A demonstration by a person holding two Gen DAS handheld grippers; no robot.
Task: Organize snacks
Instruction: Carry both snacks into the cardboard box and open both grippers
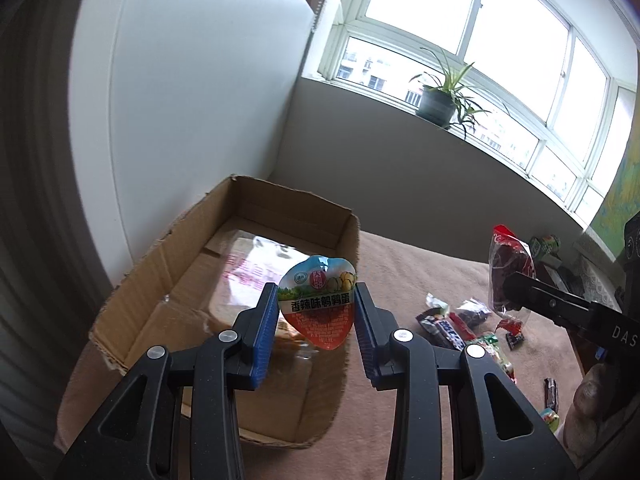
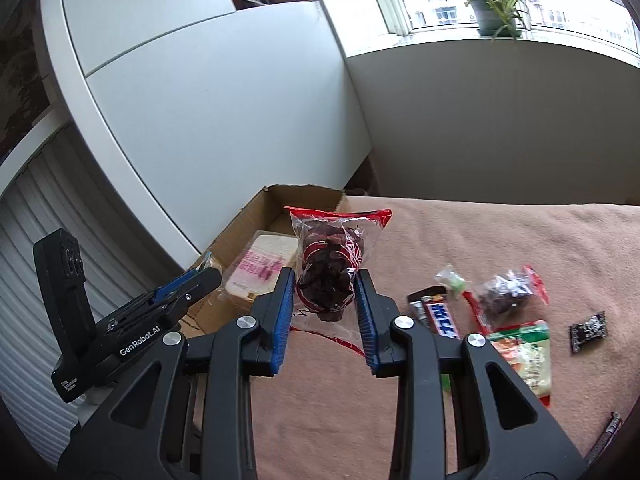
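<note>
Surface: a desk (image 2: 500, 236) covered with a pinkish-brown cloth, set against a white cabinet (image 1: 192, 92) and a wall under a window (image 1: 460, 20). A potted plant (image 1: 438, 100) stands on the sill.

Cardboard box (image 1: 168, 264): open-topped, at the left end of the desk beside the cabinet. It holds 1 clear bag of sliced bread (image 2: 266, 266) with pink print.

Loose snacks on the cloth, right of the box: a green and orange packet (image 2: 524, 356), a clear bag of dark dried fruit (image 2: 506, 290), a blue-labelled candy bar (image 2: 442, 318), a small dark sachet (image 2: 588, 330).

Right tongs (image 2: 324, 300): closed on a red-trimmed clear bag of dark dried fruit (image 2: 328, 264), raised above the cloth near the box's right wall.

Left tongs (image 1: 316, 312): narrowly parted, blue pads pressed to both sides of a sealed quail egg cup (image 1: 318, 306), foil lid facing the camera, held over the box's near right corner.
</note>
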